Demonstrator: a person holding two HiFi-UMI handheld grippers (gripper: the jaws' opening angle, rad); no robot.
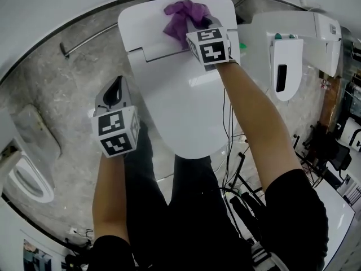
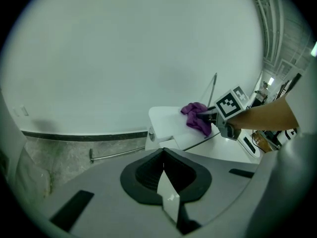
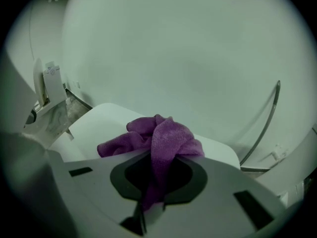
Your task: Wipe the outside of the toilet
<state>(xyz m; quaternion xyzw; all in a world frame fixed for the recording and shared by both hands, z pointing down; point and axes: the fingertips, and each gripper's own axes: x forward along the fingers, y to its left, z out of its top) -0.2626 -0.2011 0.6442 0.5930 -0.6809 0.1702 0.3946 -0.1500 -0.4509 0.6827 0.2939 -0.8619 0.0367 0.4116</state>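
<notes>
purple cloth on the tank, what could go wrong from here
1. The purple cloth is bunched up in the right hand-held gripper. Dragging it across the tank lid may tug it loose or leave patches unwiped.
2. Cables trail on the floor beside the toilet, near the person's legs, so a sideways step could snag them.
</notes>
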